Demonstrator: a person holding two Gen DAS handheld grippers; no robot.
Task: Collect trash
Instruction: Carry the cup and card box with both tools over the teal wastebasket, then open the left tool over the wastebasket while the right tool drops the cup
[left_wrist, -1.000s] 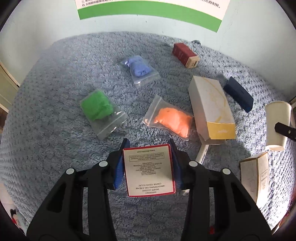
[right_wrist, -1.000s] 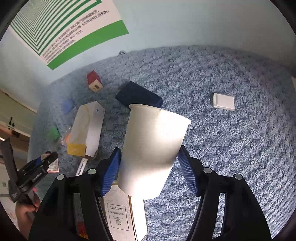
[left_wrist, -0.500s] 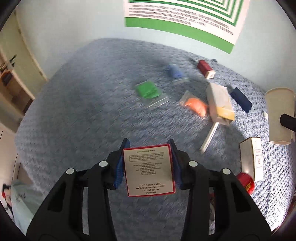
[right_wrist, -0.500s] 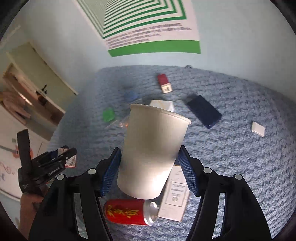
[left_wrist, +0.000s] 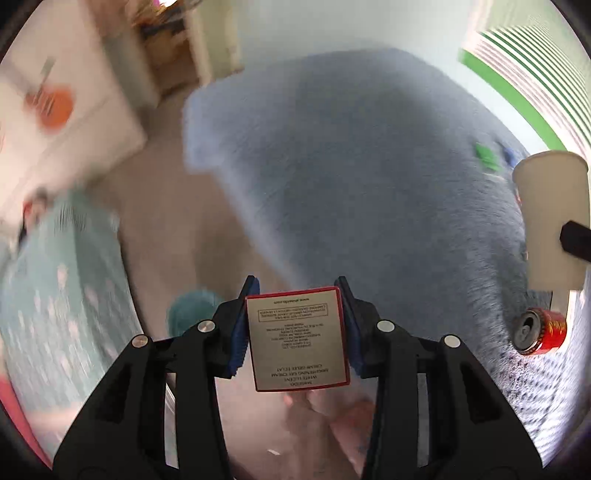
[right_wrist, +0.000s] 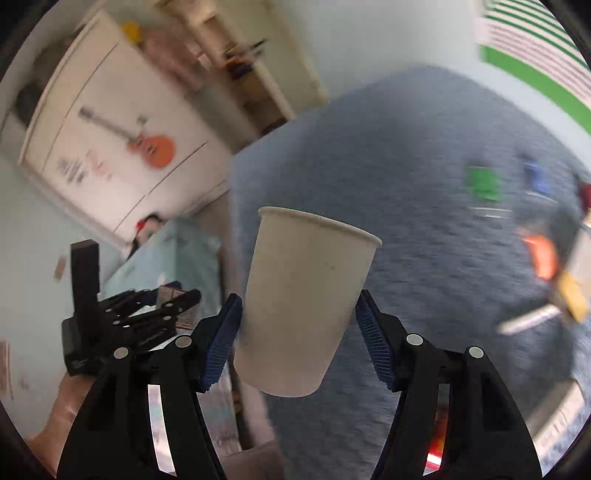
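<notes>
My left gripper (left_wrist: 297, 321) is shut on a small red-edged cream box (left_wrist: 298, 339) and holds it in the air past the edge of the blue-grey rug (left_wrist: 369, 192). My right gripper (right_wrist: 297, 332) is shut on a white paper cup (right_wrist: 306, 299), upright and slightly tilted, above the rug's edge (right_wrist: 424, 258). The cup also shows at the right of the left wrist view (left_wrist: 554, 221). The left gripper with its box shows at the left of the right wrist view (right_wrist: 147, 314). A red can (left_wrist: 539, 330) lies on the rug.
Blurred green (right_wrist: 482, 182), blue (right_wrist: 535, 177) and orange (right_wrist: 541, 254) bags and a yellow-ended carton (right_wrist: 572, 291) lie on the rug. A teal patterned cloth (left_wrist: 62, 295) is at the left. A white cabinet with a guitar picture (right_wrist: 122, 147) and shelves (right_wrist: 251, 74) stand behind.
Both grippers have swung left and away from the rug's middle, each still holding its item. The rug's edge, floor and cabinet have come into view; the trash items have slid to the right.
</notes>
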